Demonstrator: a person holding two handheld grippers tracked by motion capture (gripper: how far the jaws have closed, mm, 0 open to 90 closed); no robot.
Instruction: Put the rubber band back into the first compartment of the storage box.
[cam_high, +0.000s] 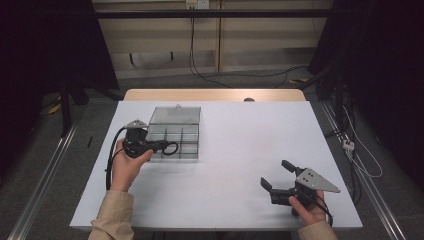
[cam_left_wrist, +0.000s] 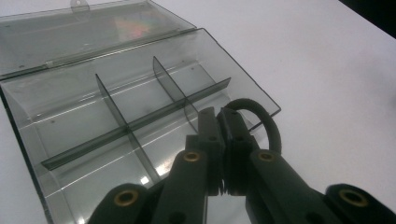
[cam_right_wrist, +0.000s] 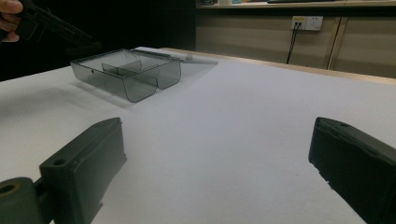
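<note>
Holding a black elastic loop (cam_left_wrist: 261, 121) between closed jaws, left hand-held gripper (cam_left_wrist: 223, 122) poised above the near right compartments of the open clear organiser box (cam_left_wrist: 116, 100); jaws pressed together on the band, loop curling out to the right of the tips, over the box's right edge. Same pairing at left centre of the high view: left hand-held gripper (cam_high: 161, 146) at the box's left-hand rim, loop (cam_high: 171, 148) hanging over the grid of dividers, box (cam_high: 176, 131) lying at upper left of the white desk (cam_high: 240, 150), its lid (cam_left_wrist: 88, 32) folded flat behind.

Right hand-held gripper (cam_high: 278, 176) at lower right of the high view, well apart from the box, jaws spread wide with nothing between them, bare desk beyond in its own view.

Step in hand, as judged: carrying the loop to a compartment for deposit. Next move, as judged: lowering the tips into one cell, clear of the thin dividers, then parting the jaws so that the band drops inside rather than draping over a wall or the outer edge. Compartments apparently empty so far.
</note>
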